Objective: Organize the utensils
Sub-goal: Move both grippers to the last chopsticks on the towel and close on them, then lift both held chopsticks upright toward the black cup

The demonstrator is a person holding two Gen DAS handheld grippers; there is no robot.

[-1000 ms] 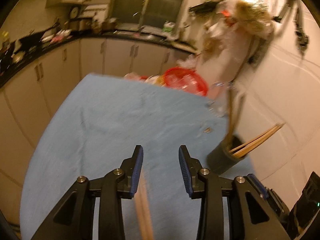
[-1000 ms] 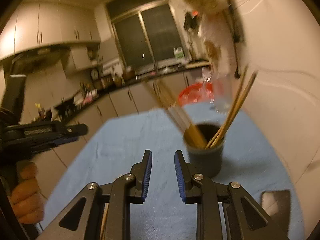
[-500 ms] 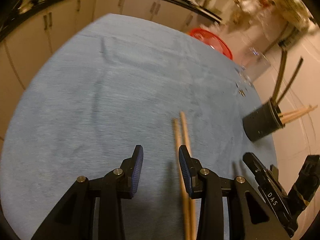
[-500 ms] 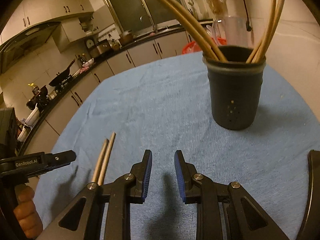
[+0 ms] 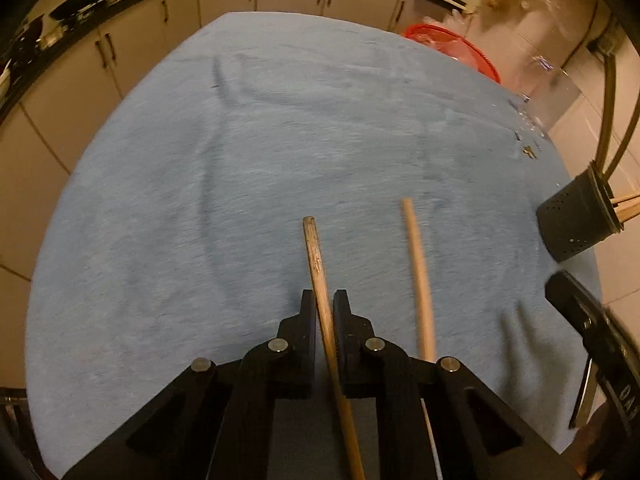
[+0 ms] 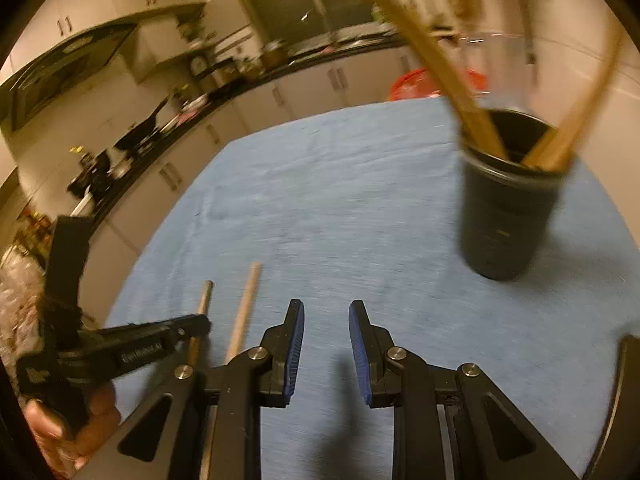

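Observation:
Two wooden chopsticks lie on the blue cloth. My left gripper (image 5: 324, 300) is shut on the darker chopstick (image 5: 316, 256), which runs forward between its jaws. The lighter chopstick (image 5: 418, 272) lies loose just to its right. In the right wrist view the left gripper (image 6: 196, 326) grips the darker chopstick (image 6: 205, 294), with the lighter chopstick (image 6: 245, 308) beside it. My right gripper (image 6: 326, 320) is open and empty, right of both chopsticks. A dark utensil holder (image 6: 508, 208) with several chopsticks stands at the right; it also shows in the left wrist view (image 5: 576, 224).
The blue cloth (image 5: 280, 140) covers the table. A red basket (image 5: 452, 46) and a clear container (image 5: 556, 80) sit at the far edge by the tiled wall. Kitchen cabinets (image 5: 132, 40) run along the left and back. The right gripper's body (image 5: 600, 344) is at the right edge.
My left gripper went from open to shut on the darker chopstick. The two chopsticks now lie farther apart. My right gripper has moved left, away from the holder, and opened wider.

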